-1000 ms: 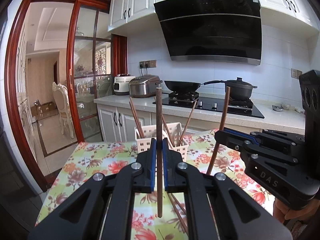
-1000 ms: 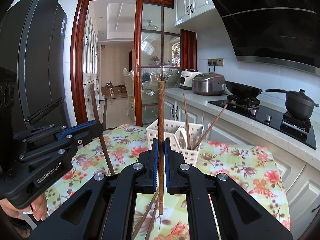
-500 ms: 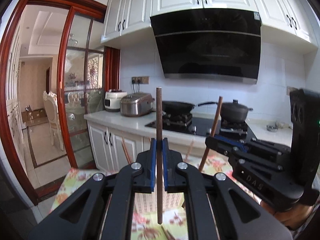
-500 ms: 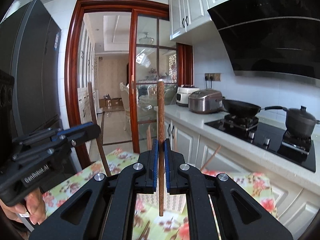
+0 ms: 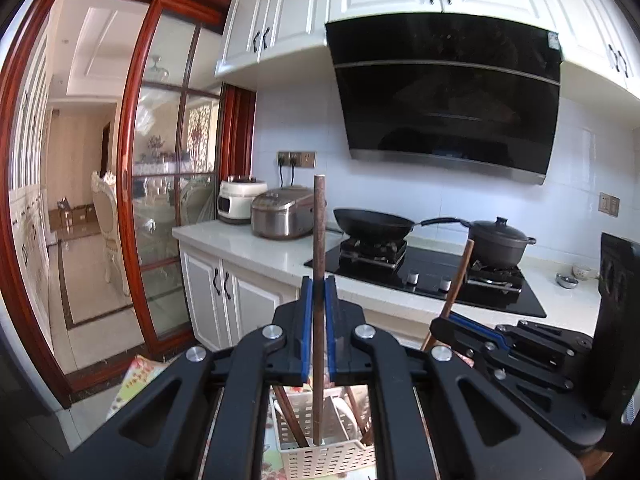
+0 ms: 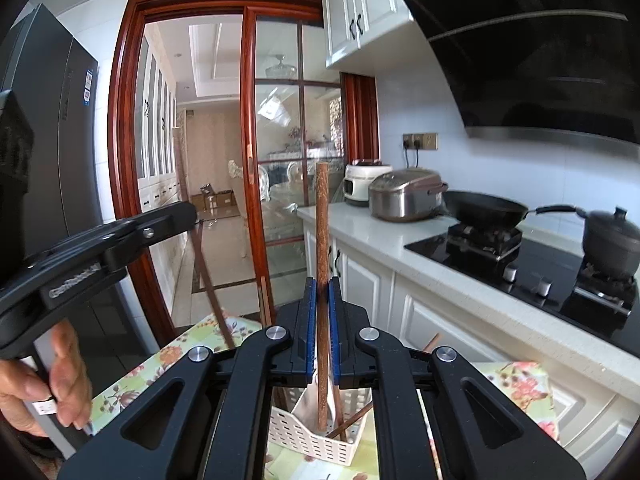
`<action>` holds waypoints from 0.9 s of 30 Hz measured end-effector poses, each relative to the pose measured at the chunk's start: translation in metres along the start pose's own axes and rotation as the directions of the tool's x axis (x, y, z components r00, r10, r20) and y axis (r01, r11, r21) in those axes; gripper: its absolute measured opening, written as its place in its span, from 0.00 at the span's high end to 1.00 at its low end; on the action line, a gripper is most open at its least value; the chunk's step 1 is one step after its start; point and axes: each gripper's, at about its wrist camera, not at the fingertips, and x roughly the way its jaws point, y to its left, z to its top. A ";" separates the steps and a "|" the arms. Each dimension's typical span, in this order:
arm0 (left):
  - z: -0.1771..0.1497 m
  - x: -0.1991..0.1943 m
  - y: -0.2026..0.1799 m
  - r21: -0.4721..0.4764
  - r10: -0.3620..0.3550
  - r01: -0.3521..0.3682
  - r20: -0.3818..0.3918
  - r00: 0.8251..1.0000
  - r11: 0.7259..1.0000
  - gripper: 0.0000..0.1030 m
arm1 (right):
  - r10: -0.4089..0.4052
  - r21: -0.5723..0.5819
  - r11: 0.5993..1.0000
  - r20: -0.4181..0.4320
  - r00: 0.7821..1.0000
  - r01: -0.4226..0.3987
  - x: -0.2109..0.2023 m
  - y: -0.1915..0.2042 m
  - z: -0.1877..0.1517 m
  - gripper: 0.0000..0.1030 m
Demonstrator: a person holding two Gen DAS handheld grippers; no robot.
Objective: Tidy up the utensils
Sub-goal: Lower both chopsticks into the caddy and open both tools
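The left gripper [image 5: 319, 312] pinches a thin dark brown chopstick [image 5: 319, 240], standing straight up over the white basket [image 5: 316, 454] on the flowery table [image 6: 180, 354]. The right gripper [image 6: 322, 316] squeezes a lighter, thicker brown stick [image 6: 322, 240], upright too. Only the right view shows the hand [image 6: 48, 380] and the fridge [image 6: 52, 140].

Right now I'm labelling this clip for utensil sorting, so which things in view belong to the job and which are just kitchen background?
Belongs to the job:
- left gripper, shut on a chopstick
- right gripper, shut on a second chopstick
- white slotted basket below, already holding utensils

Just lying about:
- rice cooker
- wok
- lidded pot
- fridge
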 end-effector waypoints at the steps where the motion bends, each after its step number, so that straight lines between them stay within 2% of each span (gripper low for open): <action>1: -0.004 0.006 0.002 -0.006 -0.002 0.002 -0.015 1.000 1.000 0.94 | 0.000 -0.003 1.000 -0.009 1.000 0.000 0.004 0.000 -0.004 0.94; 5: -0.028 0.028 0.008 -0.021 -0.008 0.007 -0.072 0.997 1.000 0.94 | 0.005 0.004 1.000 -0.054 0.999 -0.005 0.026 -0.002 -0.020 0.94; 10: -0.056 0.054 0.013 -0.031 -0.037 0.033 -0.166 0.985 0.999 0.94 | 0.018 0.006 1.000 -0.120 0.993 -0.017 0.052 -0.001 -0.034 0.94; 13: -0.065 0.064 0.014 -0.017 -0.021 0.019 -0.196 0.980 1.000 0.93 | 0.007 0.002 1.000 -0.152 0.988 -0.007 0.065 0.000 -0.037 0.92; 16: -0.068 0.066 0.023 -0.039 0.000 -0.008 -0.188 0.982 0.999 0.62 | -0.004 0.023 1.000 -0.166 0.986 0.008 0.075 -0.003 -0.039 0.79; 18: -0.068 0.064 0.029 -0.046 0.016 -0.025 -0.178 0.984 0.999 0.61 | -0.009 0.043 0.999 -0.159 0.987 0.016 0.077 -0.008 -0.041 0.62; 23: -0.075 0.050 0.042 -0.026 0.065 -0.071 -0.167 0.984 0.997 0.60 | -0.020 0.068 0.997 -0.153 0.988 0.031 0.070 -0.017 -0.049 0.62; 27: -0.084 0.035 0.045 -0.030 0.082 -0.088 -0.161 0.983 0.996 0.48 | -0.007 0.088 0.996 -0.158 0.987 0.021 0.061 -0.020 -0.058 0.62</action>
